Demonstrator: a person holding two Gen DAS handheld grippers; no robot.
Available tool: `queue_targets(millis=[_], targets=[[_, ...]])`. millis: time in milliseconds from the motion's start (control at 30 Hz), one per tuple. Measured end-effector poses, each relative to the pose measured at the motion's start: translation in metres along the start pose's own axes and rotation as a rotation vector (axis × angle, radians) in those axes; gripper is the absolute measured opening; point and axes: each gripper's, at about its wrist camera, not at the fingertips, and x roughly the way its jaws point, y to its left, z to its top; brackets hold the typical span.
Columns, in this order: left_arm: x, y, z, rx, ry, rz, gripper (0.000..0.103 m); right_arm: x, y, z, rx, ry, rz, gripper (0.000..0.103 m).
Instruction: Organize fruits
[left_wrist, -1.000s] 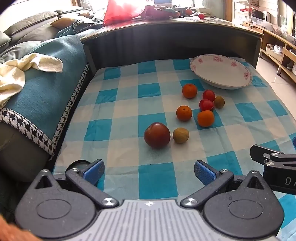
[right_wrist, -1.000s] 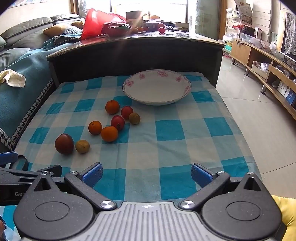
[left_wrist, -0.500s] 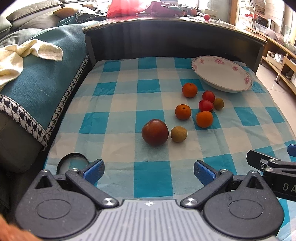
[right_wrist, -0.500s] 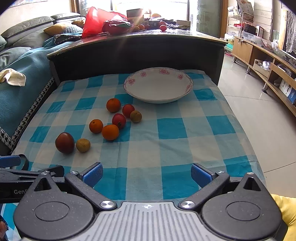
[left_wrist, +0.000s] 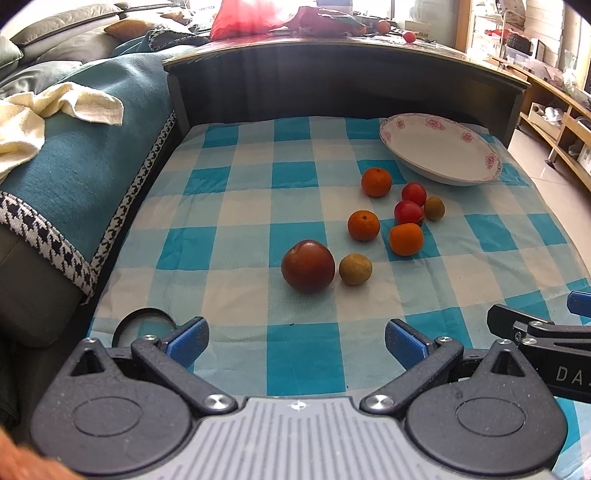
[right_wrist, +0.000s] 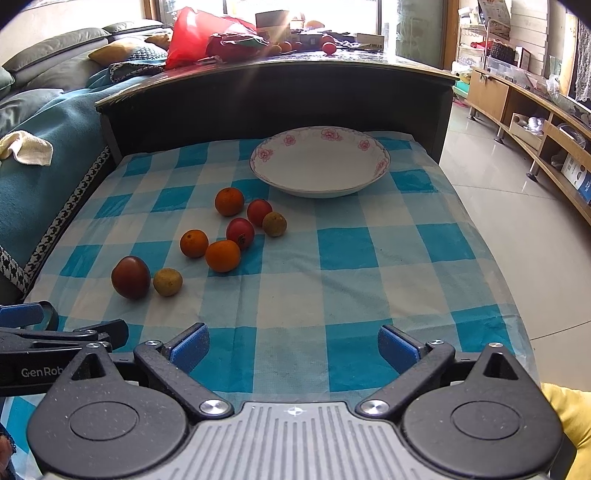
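Blue and white checked cloth covers the low bench, with a sofa on one side and a dark raised counter behind. Both tools hang over the near edge: the left hand-held gripper has its jaws spread wide with nothing between them, and the right hand-held gripper is also spread and empty.

No fruit is in the white flowered plate yet, so I judge the sorting is not begun. All fruit is round, so a pinch a little off centre can push a piece away, and it may roll over the cloth to the edge. The small fruits lie very close, some touching, so a finger that goes down between them can knock the neighbour.

Nearest to the left tool is the large dark red fruit, smooth and shiny, with a small yellow-brown fruit just beside it. Further are three oranges, two small red fruits and another brownish fruit, all between the big fruit and the plate
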Motion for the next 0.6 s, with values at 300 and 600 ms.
queue_targets(millis=[300, 600], targets=[[-0.0022, -0.0006, -0.0012, 0.012, -0.017, -0.006, 0.103, -0.0001, 0.0002, 0.0002, -0.001, -0.001, -0.001, 0.092], [-0.0028, -0.0024, -0.0011, 0.025, -0.023, -0.001, 0.103, 0.0004, 0.0008, 0.0001, -0.001, 0.001, 0.000, 0.092]])
